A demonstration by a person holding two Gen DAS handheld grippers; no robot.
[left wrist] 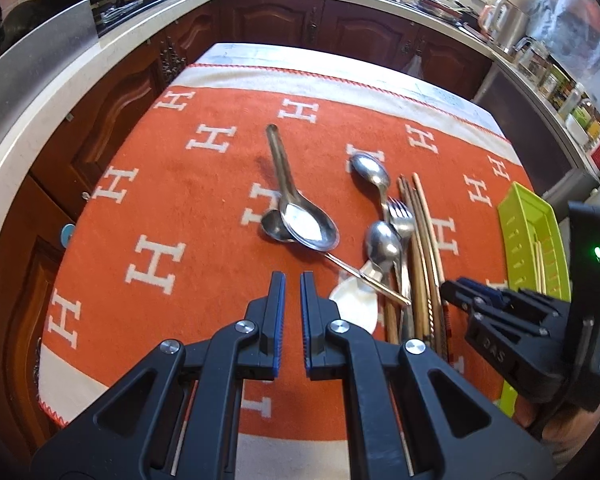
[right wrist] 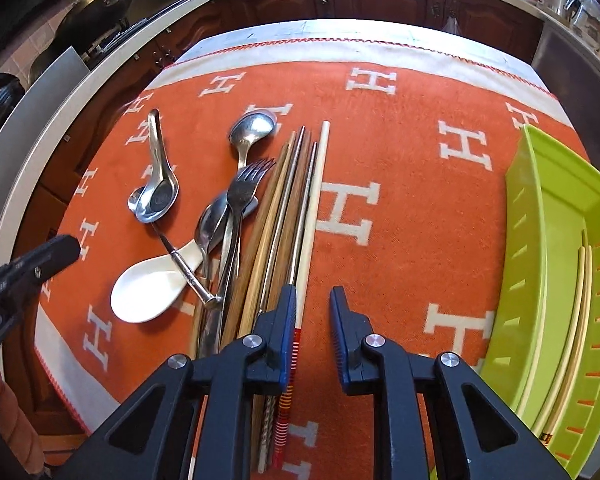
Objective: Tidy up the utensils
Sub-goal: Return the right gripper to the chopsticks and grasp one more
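cloth (right wrist: 400,128): orange with H pattern, covers the counter, fills mid frame in both views.
left hand-held gripper (left wrist: 293,280): lower centre of left view, narrow gap between the pads, holds nothing, hovers over bare cloth left of the pile.
soup spoons (right wrist: 156,196): left of centre in right view, two metal ones nested, handle pointing to upper frame; a thin metal rod lies from under them down across the white spoon.
white spoon (right wrist: 148,292): lower left of right view, bowl toward bottom, handle runs under the rod and the steel spoons.
steel spoons + fork (right wrist: 240,192): just left of the chopsticks, overlapping, touching each other; fork tines point to upper frame.
chopsticks (right wrist: 296,208): centre of right view, mixed bundle of wood, metal and pale ones lying parallel, lower ends under the right gripper.
right hand-held gripper (right wrist: 313,294): lower centre of right view, moderately open, empty; left finger over the rightmost sticks, right finger over bare cloth.
tray (right wrist: 520,216): green, right edge of right view, a pale chopstick pair already lies inside.
step (judged): picking chopsticks to move to tray; most of the pile not yet sorted.
risk: closing now may catch only one stick or several mismatched ones, as they lie tight together.
risk: thin sticks flat on soft cloth, pads may snag cloth or let the stick roll.
risk: dragging the bundle may shift the fork touching its left side.
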